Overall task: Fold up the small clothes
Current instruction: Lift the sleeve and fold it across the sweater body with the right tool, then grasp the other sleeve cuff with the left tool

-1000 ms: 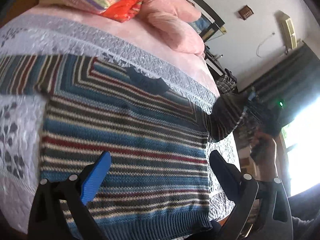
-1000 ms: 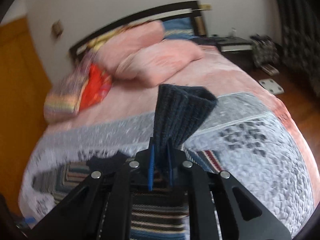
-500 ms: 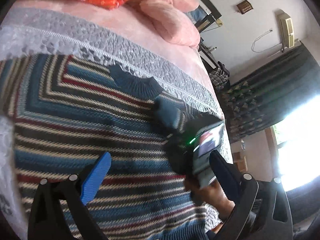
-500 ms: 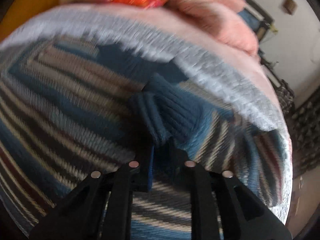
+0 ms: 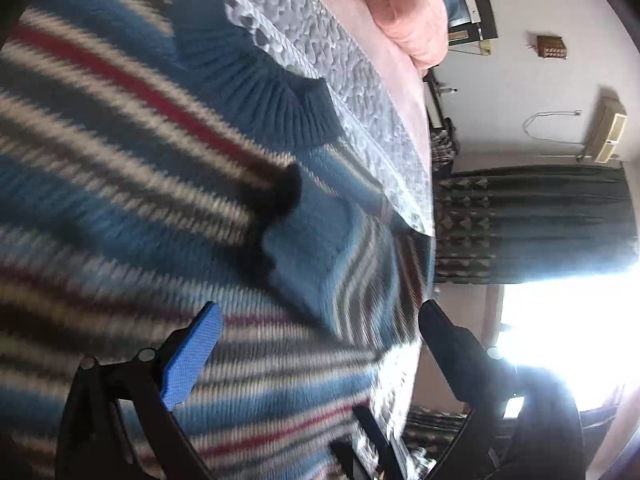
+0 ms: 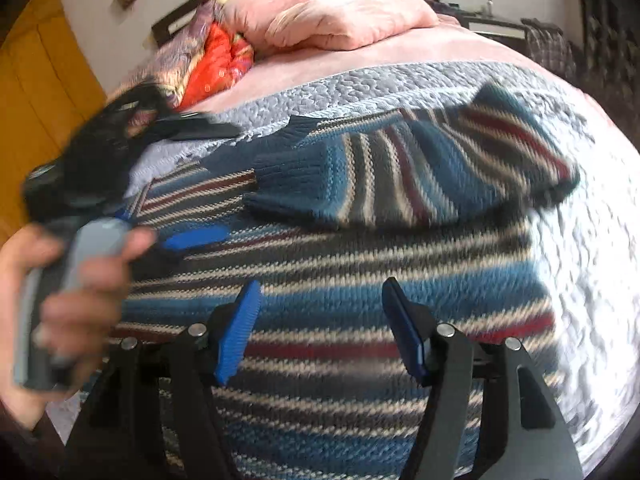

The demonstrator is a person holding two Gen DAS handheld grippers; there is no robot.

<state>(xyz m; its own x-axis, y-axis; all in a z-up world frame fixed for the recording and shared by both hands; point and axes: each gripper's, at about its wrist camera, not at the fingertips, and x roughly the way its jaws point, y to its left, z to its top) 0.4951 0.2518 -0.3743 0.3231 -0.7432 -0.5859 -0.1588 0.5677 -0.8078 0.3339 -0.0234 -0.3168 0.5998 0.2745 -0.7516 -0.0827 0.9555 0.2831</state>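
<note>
Now that the right gripper (image 6: 320, 332) has let go of the cuff it was pinching a second ago, the sleeve (image 6: 400, 184) lies folded in across the chest of the striped sweater (image 6: 340, 292), its dark blue ribbed cuff (image 6: 292, 176) pointing toward the left of the frame. The jaws stand apart and empty, hovering low in the frame over the sweater's body, which is spread on the grey quilted bedspread (image 6: 380, 80) of the bed. I'd judge the first sleeve fold done, with the other sleeve the likely next job.

The left gripper (image 5: 320, 344) is open too, blue pad and dark finger spread wide with nothing between them, and it has swung in closer over the knit than it was a moment back.

The right wrist view gives the whole fold: the sleeve bent over at the shoulder at right of the frame, pink pillows (image 6: 328, 12) at the top, and at the left edge a hand (image 6: 68, 292) gripping the other tool's handle, badly blurred. The left wrist view shows none of that hand, but it does show the ribbed collar (image 5: 256, 88) up close near the upper middle, the cuff end (image 5: 304, 248) lying just below it, and dark curtains (image 5: 532, 224) and a bright window at right.
</note>
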